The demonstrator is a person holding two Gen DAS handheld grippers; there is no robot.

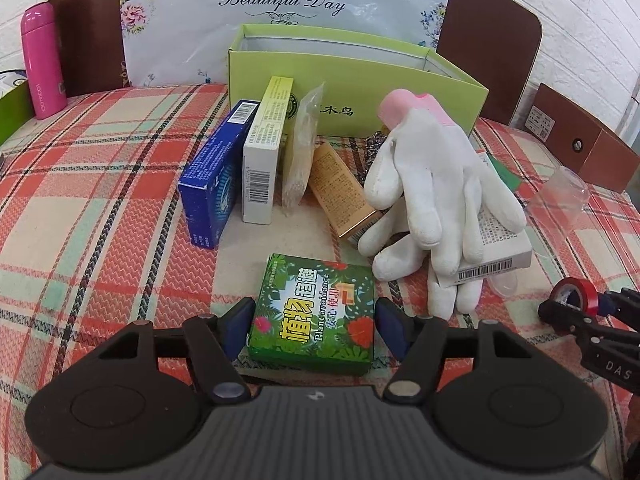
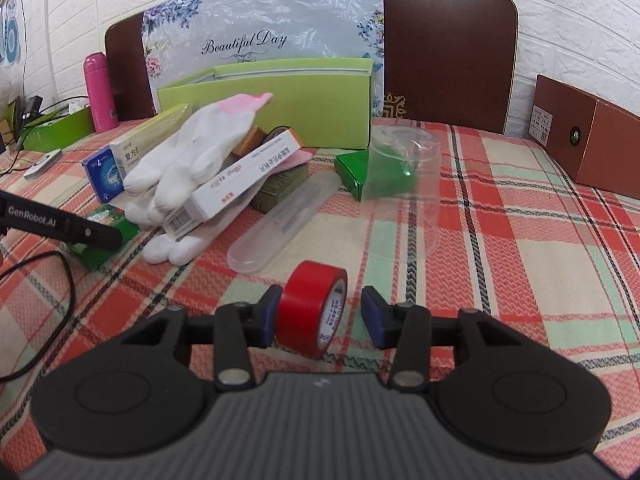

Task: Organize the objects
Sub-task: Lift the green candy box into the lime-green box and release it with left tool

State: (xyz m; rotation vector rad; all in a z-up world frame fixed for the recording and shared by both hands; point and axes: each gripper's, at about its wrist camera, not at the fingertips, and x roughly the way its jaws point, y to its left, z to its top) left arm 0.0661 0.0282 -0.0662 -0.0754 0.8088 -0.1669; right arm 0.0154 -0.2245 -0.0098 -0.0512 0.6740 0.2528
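**Boxes, gloves and tape scattered on plaid cloth; both grippers low at the near edge**

Left wrist view, left to right. Pink flask [image 1: 42, 60] stands far left, upright, near a brown chair back [image 1: 86, 20]. Blue box [image 1: 212, 176] and white-yellow box [image 1: 266, 148] stand on edge side by side, touching. A clear packet [image 1: 302, 148] leans just right of them, then an orange box [image 1: 340, 188] lying tilted. Behind the row: open lime box [image 1: 360, 80], its near wall close to the standing boxes. White gloves [image 1: 436, 196], pink cuffs, draped over a white barcoded box [image 1: 504, 252]. Clear cup [image 1: 560, 196] at the right.

Green box [image 1: 316, 312] lies flat at the near centre. Left gripper [image 1: 316, 324] sits around it, jaws wide, one pad on each side. Pads look level with the box's sides; a firm grip cannot be told, though a small gap shows at each side.

Right wrist view. Left gripper's arm enters far left, over the green box [image 2: 108, 232]. Gloves [image 2: 192, 164] and white box [image 2: 240, 176] left of centre; clear case [image 2: 284, 224] lying diagonally beside them. Cup [image 2: 404, 168] upright, centre-right. Brown carton [image 2: 592, 148] far right.

Red tape [image 2: 312, 308] stands on edge between the right gripper's [image 2: 320, 316] pads. Left pad touches the roll; right pad stands clear of it. Jaws partly open, no grip.
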